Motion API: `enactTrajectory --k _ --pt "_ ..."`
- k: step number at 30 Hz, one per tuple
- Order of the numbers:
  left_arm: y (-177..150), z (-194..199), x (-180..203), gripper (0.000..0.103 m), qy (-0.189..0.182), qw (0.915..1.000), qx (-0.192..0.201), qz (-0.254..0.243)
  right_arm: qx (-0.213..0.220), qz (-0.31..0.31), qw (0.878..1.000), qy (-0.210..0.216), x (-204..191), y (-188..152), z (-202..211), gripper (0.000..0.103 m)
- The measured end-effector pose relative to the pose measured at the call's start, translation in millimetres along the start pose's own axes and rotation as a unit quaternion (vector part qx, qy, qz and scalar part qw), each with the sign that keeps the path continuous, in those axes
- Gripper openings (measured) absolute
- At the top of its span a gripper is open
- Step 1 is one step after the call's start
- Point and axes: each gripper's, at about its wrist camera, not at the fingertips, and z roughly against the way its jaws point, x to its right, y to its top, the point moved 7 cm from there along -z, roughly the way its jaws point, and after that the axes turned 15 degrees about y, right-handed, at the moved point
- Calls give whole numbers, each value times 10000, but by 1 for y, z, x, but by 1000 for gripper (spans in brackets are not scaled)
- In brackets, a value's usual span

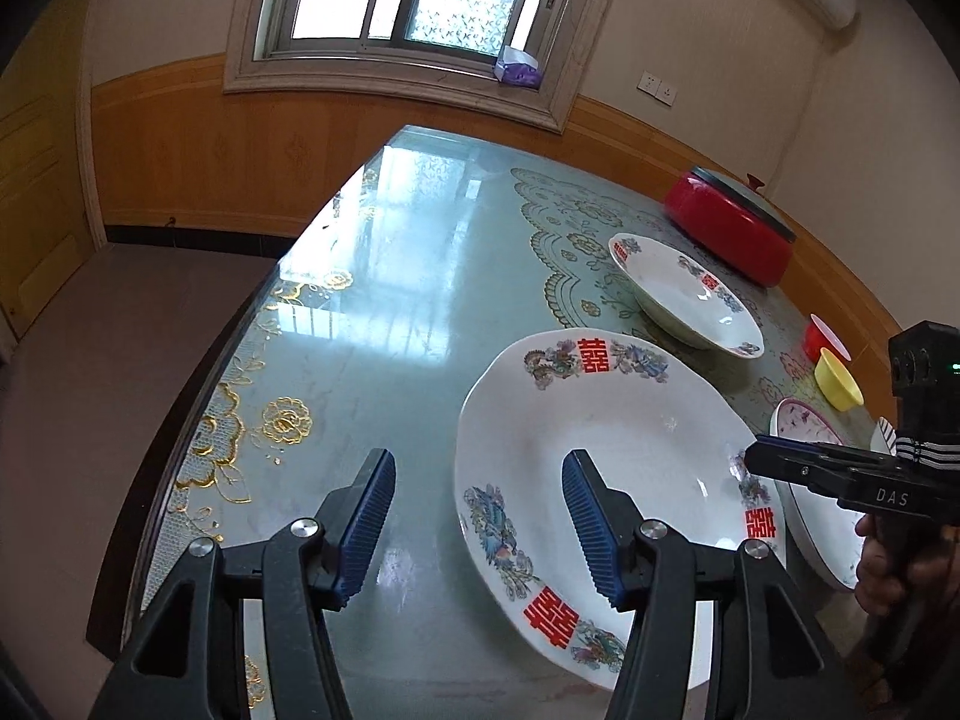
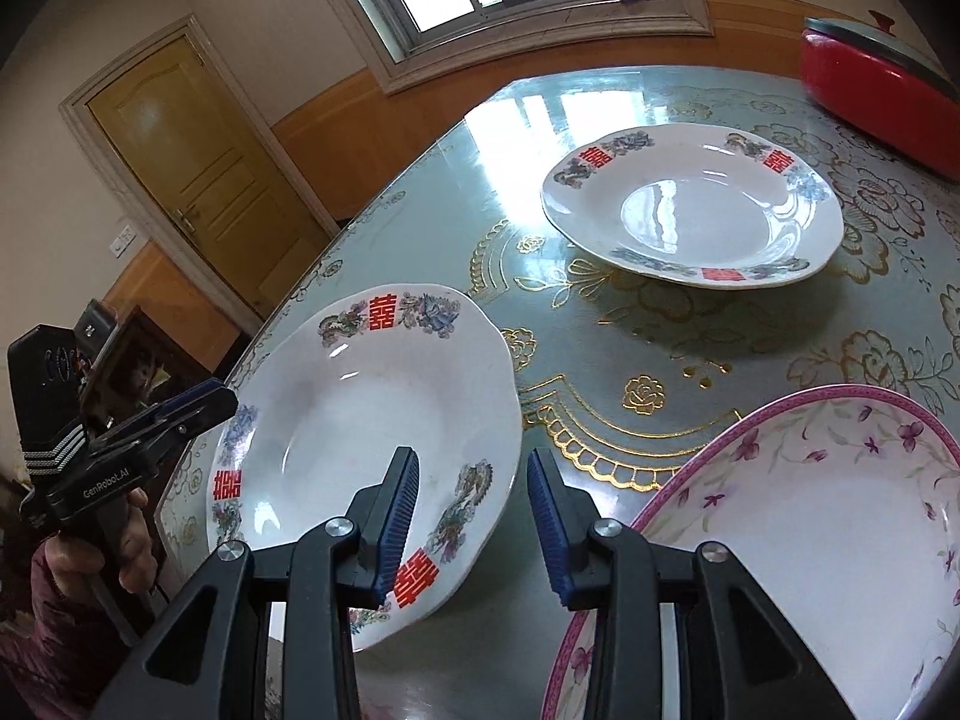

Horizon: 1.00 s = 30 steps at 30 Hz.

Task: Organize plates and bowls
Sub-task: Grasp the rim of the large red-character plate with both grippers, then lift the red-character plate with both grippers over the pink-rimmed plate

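A white plate with red characters and floral rim (image 1: 648, 450) lies near the table's front edge; it also shows in the right wrist view (image 2: 360, 420). My left gripper (image 1: 477, 516) is open, its jaws straddling that plate's left rim. My right gripper (image 2: 474, 516) is open, its jaws straddling the plate's right rim; it also shows in the left wrist view (image 1: 757, 455). A second matching plate (image 1: 690, 294) (image 2: 696, 210) sits farther back. A pink-rimmed floral plate (image 2: 810, 540) (image 1: 807, 420) lies to the right.
A red lidded pot (image 1: 732, 234) (image 2: 882, 102) stands at the back right. A small red bowl (image 1: 825, 336) and a yellow bowl (image 1: 840, 381) sit near the right edge. The glass-topped table (image 1: 390, 276) drops off at its left edge.
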Motion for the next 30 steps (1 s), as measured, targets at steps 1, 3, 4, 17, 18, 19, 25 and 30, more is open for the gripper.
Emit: enactTrajectory --k 1,3,4,17,18,19,25,30 --pt "-1 -4 1 58 -41 10000 -43 -10 -33 27 10000 -30 0 1 -2 39" --pt "-3 -11 4 56 -179 9997 -156 -6 -90 46 9999 -64 0 1 -7 40" --pt "-4 -13 7 54 -245 9995 -207 -9 -111 22 9999 -48 1 1 -8 40" --pt "-9 -28 25 43 -48 9984 -306 -467 -387 137 9990 -199 -3 -8 -29 40" --pt "-9 -30 27 43 8 9983 -298 -503 -373 207 9987 -273 -3 -8 -30 40" --pt "-9 -32 27 43 57 9981 -314 -526 -381 279 9983 -331 -4 -8 -32 40" --pt "-7 -38 31 43 296 9974 -317 -578 -333 531 9963 -591 -4 -9 -36 40" --pt "-8 -37 28 40 334 9980 -269 -472 -296 672 9946 -728 -5 -8 -36 38"
